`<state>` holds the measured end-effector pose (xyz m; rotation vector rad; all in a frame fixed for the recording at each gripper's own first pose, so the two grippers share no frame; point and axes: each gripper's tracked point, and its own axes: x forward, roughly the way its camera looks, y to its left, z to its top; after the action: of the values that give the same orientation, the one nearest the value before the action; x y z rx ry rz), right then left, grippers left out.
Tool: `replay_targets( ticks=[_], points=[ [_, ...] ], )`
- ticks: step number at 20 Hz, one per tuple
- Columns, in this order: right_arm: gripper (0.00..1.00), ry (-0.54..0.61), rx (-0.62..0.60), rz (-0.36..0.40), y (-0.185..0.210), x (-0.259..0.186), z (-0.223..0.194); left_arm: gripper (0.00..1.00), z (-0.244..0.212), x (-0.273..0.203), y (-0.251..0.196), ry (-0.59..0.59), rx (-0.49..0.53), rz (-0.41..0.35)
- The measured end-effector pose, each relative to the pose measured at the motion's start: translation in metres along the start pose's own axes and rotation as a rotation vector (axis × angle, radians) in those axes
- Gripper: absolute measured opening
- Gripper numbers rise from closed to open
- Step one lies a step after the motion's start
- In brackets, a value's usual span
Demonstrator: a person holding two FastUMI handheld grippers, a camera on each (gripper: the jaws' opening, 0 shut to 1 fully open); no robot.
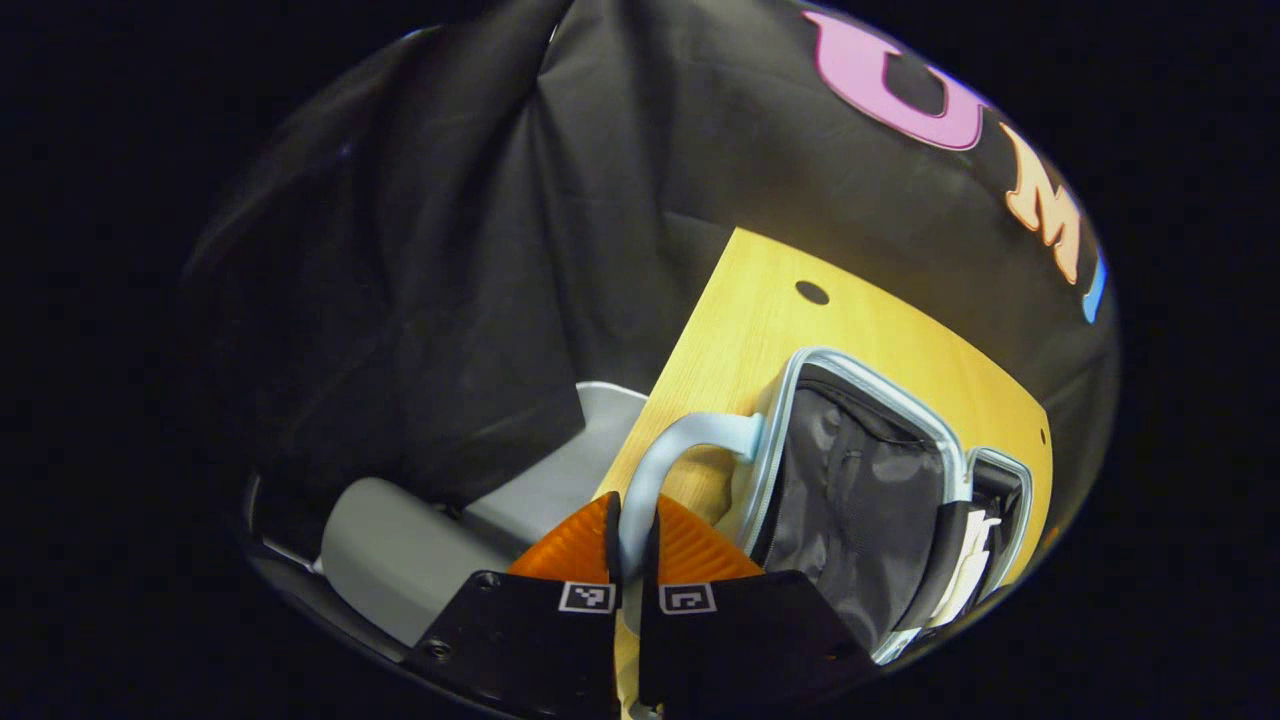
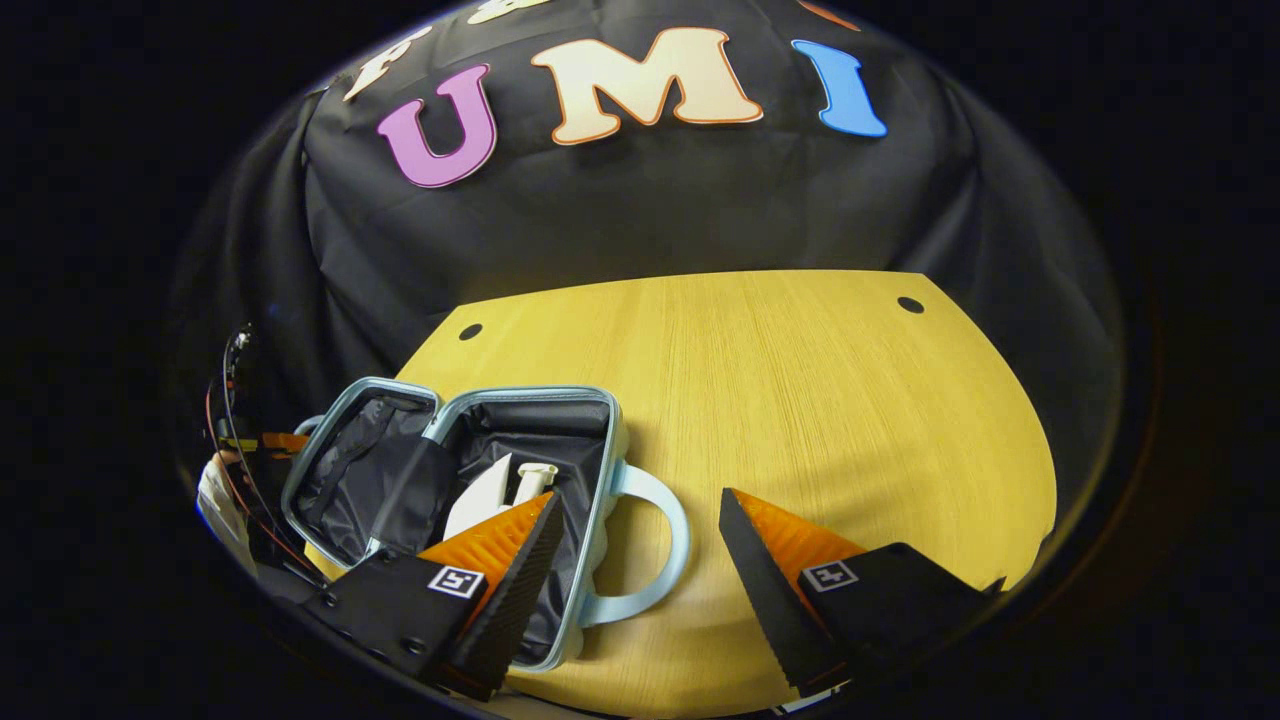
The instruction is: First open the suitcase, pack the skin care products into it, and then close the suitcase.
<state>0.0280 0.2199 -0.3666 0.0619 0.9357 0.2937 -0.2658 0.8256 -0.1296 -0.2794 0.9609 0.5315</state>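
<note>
Clamping the suitcase [image 1: 860, 490] by its handle [image 1: 660, 460], the left gripper [image 1: 633, 545] was pinched tight; beside that handle the right gripper [image 2: 640, 545] gaped wide, empty.

The suitcase [image 2: 470, 470] lies open on the wooden table [image 2: 800, 400], both halves lined in dark fabric. White skin care products [image 2: 505, 490] sit in the half nearer its pale blue handle [image 2: 655, 545]. The right gripper [image 2: 640, 545] hangs just above that handle, jaws spread wide, one finger over the suitcase.
</note>
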Motion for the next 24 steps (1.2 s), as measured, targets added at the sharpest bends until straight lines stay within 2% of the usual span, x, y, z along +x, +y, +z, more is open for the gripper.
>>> replay_targets(
  ticks=[6,11,15,24],
  points=[
    [0.99,-0.04,-0.021,0.067,0.0,-0.005,0.009,0.01,0.044,-0.088,-0.053,-0.152,0.083,-0.051],
    [0.97,-0.065,-0.008,0.084,-0.023,-0.015,0.015,0.0,0.067,-0.137,-0.124,-0.238,0.185,-0.108],
    [0.97,-0.075,0.012,0.077,-0.05,-0.025,0.013,0.0,0.077,-0.167,-0.177,-0.285,0.222,-0.171],
    [0.97,-0.107,0.063,0.04,-0.112,-0.055,0.008,0.0,0.068,-0.202,-0.31,-0.325,0.187,-0.413]
  ],
)
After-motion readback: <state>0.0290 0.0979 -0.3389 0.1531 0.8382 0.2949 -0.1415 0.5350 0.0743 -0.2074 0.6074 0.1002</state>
